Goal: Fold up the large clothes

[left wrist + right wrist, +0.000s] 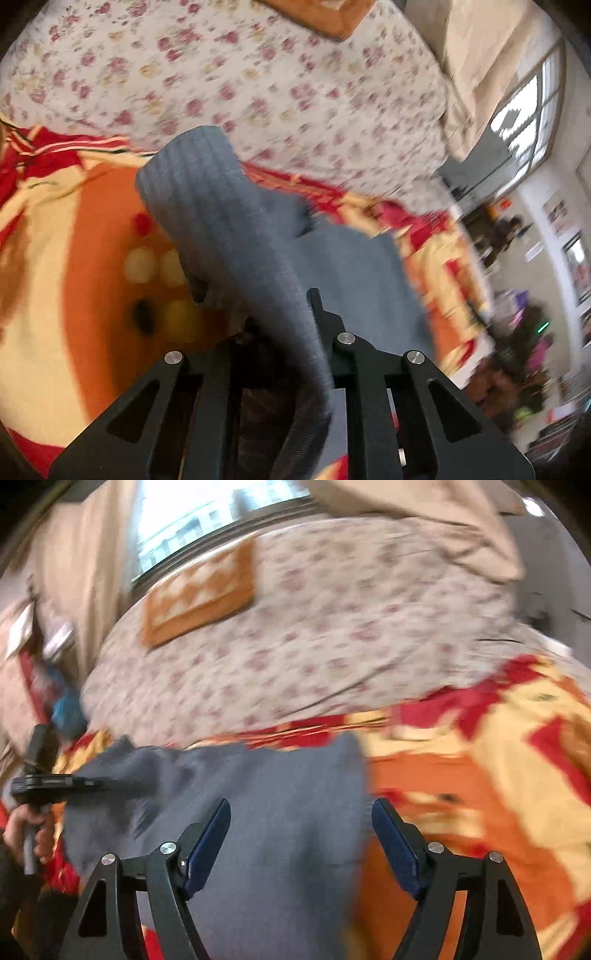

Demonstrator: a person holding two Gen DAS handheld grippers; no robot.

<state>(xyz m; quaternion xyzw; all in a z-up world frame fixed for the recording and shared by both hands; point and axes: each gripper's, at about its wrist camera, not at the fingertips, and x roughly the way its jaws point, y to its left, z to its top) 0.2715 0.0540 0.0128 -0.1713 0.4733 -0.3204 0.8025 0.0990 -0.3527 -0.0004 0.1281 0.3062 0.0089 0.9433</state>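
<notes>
A grey ribbed garment (229, 221) lies on a red, orange and yellow blanket (96, 258) on a bed. My left gripper (291, 314) is shut on an edge of it and holds a flap lifted; the rest (354, 273) lies flat behind. In the right wrist view the garment (280, 797) spreads below my right gripper (301, 823), which is open and empty above the cloth. The left gripper (88, 784) shows at the left edge of that view, gripping the garment's corner, with the person's hand (26, 830) under it.
A floral bedsheet (258, 81) covers the bed beyond the blanket. An orange patterned cushion (199, 594) lies on it near a window (207, 513). Beige curtains (487, 55) hang nearby. Cluttered shelves and wall pictures (535, 295) stand at the right.
</notes>
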